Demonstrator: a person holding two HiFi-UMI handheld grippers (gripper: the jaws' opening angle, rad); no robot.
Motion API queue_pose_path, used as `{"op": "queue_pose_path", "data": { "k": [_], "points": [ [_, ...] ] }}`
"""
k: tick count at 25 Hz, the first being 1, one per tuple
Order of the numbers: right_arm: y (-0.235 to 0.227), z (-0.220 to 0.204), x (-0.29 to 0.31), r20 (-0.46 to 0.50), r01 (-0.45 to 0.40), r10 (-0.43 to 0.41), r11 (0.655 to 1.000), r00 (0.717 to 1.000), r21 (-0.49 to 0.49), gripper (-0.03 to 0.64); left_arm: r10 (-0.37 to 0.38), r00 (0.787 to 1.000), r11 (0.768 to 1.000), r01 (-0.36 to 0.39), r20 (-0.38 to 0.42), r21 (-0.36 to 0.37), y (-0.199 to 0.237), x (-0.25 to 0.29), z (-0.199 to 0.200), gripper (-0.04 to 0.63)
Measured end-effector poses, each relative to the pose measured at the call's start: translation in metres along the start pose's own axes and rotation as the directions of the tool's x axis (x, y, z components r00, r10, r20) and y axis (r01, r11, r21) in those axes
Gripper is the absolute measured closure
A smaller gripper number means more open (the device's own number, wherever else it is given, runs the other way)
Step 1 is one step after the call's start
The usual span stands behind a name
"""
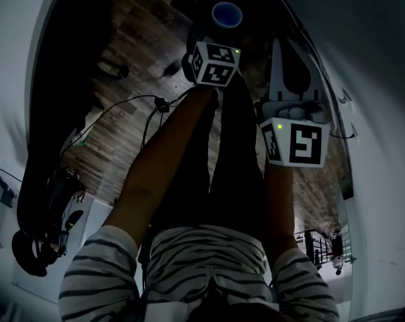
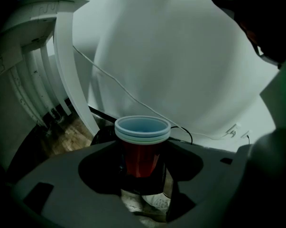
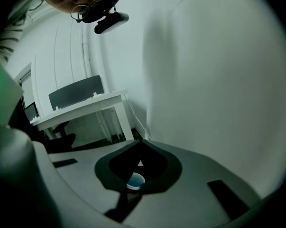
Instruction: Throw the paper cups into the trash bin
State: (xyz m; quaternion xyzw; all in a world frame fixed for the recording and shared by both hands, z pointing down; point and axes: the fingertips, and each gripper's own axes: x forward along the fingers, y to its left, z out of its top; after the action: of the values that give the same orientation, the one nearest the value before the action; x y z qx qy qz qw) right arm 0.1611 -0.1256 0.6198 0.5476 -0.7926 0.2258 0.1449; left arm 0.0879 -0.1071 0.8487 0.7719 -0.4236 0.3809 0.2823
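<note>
A short stack of nested paper cups (image 2: pixel 142 147), red outside with pale blue rolled rims, stands upright between the jaws of the left gripper (image 2: pixel 143 167). The jaws pinch the red wall from both sides, below the rims, which rise just above them. Seen from the head, the blue mouth of the cups faces up just beyond that gripper's marker cube.

The cups look light and thin-walled. A hard squeeze would likely dent or fold them. Nesting stiffens the stack, but the inner cups may slide out if it is tipped. The sound hold is probably this one: on the mid wall under the rolled rims, with gentle pressure.

The right gripper (image 3: pixel 139 142) has its jaws pressed together at the tips and pinches nothing. Through the hollow behind those tips a small blue-rimmed cup (image 3: pixel 135 180) shows, probably the same stack.

Beyond the left jaws a thin cable (image 2: pixel 133 99) runs across a pale wall (image 2: pixel 180 56). Below and to their left is dark wooden floor (image 2: pixel 67 132). Beyond the right jaws, to their left, stands a white table (image 3: pixel 81 109). No trash bin can be made out with certainty.
</note>
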Motion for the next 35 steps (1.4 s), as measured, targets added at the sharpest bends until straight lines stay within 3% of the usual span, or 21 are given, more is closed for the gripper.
{"op": "queue_pose_path", "data": {
  "k": [16,24,31,35],
  "points": [
    [-0.009,-0.022,0.003,-0.028,0.006,-0.006,1.0,1.0,0.015,0.607,-0.013,0.988,0.998,0.021,-0.154,0.052,0.004,0.06,-0.048,0.305],
    [-0.015,-0.027,-0.003,-0.031,0.013,-0.013,1.0,0.999,0.021,0.607,-0.043,0.969,0.998,0.05,-0.245,0.025,-0.002,0.08,-0.063,0.305],
    [-0.022,-0.034,-0.005,-0.038,0.023,-0.022,0.999,0.999,0.027,0.607,-0.088,0.95,0.995,0.071,-0.301,-0.066,0.005,0.097,-0.074,0.305],
    [-0.022,-0.039,-0.008,-0.045,0.028,-0.027,0.999,0.999,0.037,0.607,-0.099,0.946,0.994,0.079,-0.31,-0.076,0.005,0.102,-0.077,0.305]
  ]
}}
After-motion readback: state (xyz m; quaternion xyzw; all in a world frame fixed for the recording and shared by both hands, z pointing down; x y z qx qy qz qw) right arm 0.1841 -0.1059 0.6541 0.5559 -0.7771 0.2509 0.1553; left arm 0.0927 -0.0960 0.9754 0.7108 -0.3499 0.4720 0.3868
